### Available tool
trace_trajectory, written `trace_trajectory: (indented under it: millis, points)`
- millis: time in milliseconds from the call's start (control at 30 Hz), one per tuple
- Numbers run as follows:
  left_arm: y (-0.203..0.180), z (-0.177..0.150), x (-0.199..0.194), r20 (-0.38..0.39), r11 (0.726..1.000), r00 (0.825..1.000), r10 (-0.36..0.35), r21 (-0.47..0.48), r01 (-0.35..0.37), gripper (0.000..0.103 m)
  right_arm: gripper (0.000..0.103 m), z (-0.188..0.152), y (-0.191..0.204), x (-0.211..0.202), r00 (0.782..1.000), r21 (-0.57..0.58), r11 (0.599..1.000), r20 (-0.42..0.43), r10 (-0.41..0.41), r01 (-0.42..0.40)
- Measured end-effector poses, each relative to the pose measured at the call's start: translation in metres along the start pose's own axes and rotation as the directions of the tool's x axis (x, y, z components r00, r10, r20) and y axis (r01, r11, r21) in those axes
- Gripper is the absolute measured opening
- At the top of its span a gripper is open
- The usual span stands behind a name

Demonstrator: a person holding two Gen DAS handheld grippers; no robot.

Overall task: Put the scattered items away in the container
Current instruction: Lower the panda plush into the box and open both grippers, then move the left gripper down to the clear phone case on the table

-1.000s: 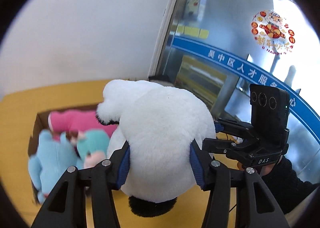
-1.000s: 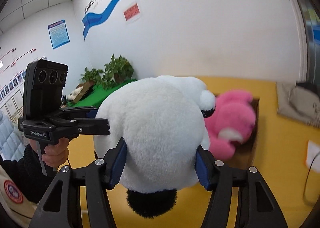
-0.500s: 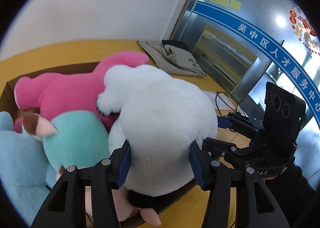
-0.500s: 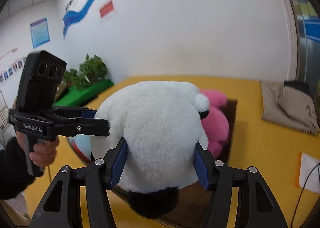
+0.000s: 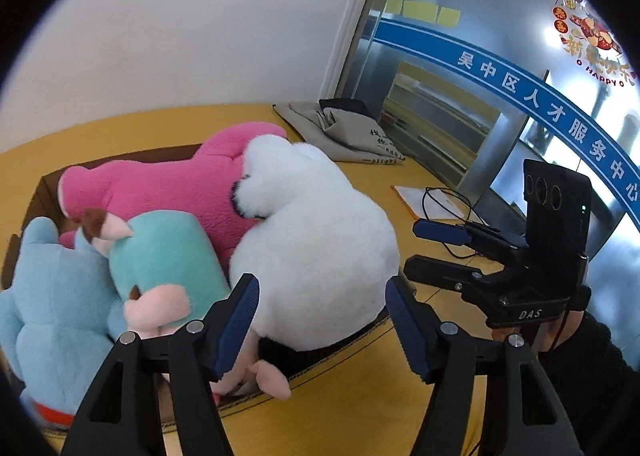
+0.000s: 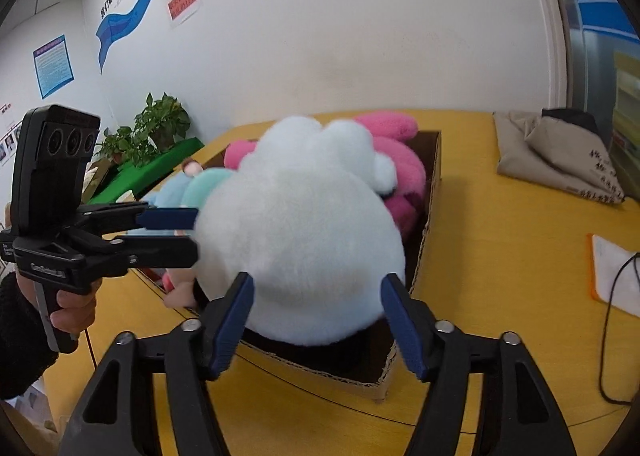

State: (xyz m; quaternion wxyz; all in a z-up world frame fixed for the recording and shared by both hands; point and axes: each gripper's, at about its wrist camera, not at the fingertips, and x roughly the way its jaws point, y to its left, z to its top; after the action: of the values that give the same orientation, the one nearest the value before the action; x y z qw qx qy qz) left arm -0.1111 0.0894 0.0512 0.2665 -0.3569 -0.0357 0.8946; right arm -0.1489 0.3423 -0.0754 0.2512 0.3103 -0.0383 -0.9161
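A big white plush toy [image 5: 316,252] with black patches lies in the open cardboard box [image 5: 348,336], on top of a pink plush [image 5: 168,191], a teal plush [image 5: 164,252] and a light blue plush [image 5: 52,296]. My left gripper [image 5: 320,296] is open, its blue pads just clear of the white plush's sides. My right gripper [image 6: 316,300] is open too, right behind the same white plush [image 6: 296,248], which fills the near end of the box [image 6: 424,252]. Each gripper shows in the other's view.
The box stands on a yellow table [image 6: 500,240]. A folded beige cloth bag [image 6: 560,155] lies at the far right, and an orange-edged pad with a black cable [image 6: 612,272] to the right. A potted plant [image 6: 156,131] stands far left by the wall.
Both grippers have lowered the white plush into the box and opened, letting go of it. It now rests on the other plush toys.
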Motion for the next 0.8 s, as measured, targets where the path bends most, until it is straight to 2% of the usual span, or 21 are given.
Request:
trace_trajectory:
  millis: [133,233,300,367,433,500,600,700,800]
  points:
    - [-0.009,-0.01,-0.057,0.066,0.995,0.994,0.092,0.033,-0.094,0.065,0.085,0.022,0.024,-0.006,0.997,-0.014,0.999,0.07,0.036,-0.035]
    - [-0.014,-0.026,-0.095,0.092,0.986,0.983,0.157,0.033,-0.161,0.069,0.085,0.032,0.042,0.016,0.998,-0.035,0.998,0.038,0.045,-0.043]
    - [-0.019,-0.038,-0.116,0.093,0.981,0.978,0.186,0.03,-0.19,0.07,0.085,0.027,0.047,0.037,1.0,-0.041,0.999,-0.018,0.003,-0.004]
    - [-0.024,-0.052,-0.134,0.095,0.973,0.969,0.228,0.025,-0.231,0.07,0.086,0.019,0.053,0.042,0.998,-0.073,0.995,-0.013,-0.069,0.068]
    - [-0.025,-0.068,-0.147,0.091,0.963,0.959,0.267,0.003,-0.269,0.07,0.088,0.017,0.059,0.032,0.997,-0.057,0.995,0.007,-0.077,0.078]
    - [-0.024,-0.082,-0.155,0.091,0.957,0.952,0.291,-0.02,-0.291,0.07,0.094,0.015,0.064,0.013,0.997,-0.027,0.997,0.034,-0.068,0.069]
    - [-0.024,-0.101,-0.161,0.09,0.948,0.944,0.317,-0.067,-0.312,0.07,0.1,0.007,0.084,-0.022,0.991,-0.029,0.993,0.072,-0.109,0.112]
    - [-0.025,-0.116,-0.163,0.095,0.948,0.948,0.303,-0.127,-0.29,0.07,0.103,-0.006,0.105,-0.049,0.986,0.003,0.989,0.064,-0.151,0.151]
    - [-0.029,-0.124,-0.165,0.113,0.945,0.95,0.291,-0.187,-0.268,0.07,0.103,-0.021,0.128,-0.068,0.992,0.054,0.992,0.052,-0.118,0.116]
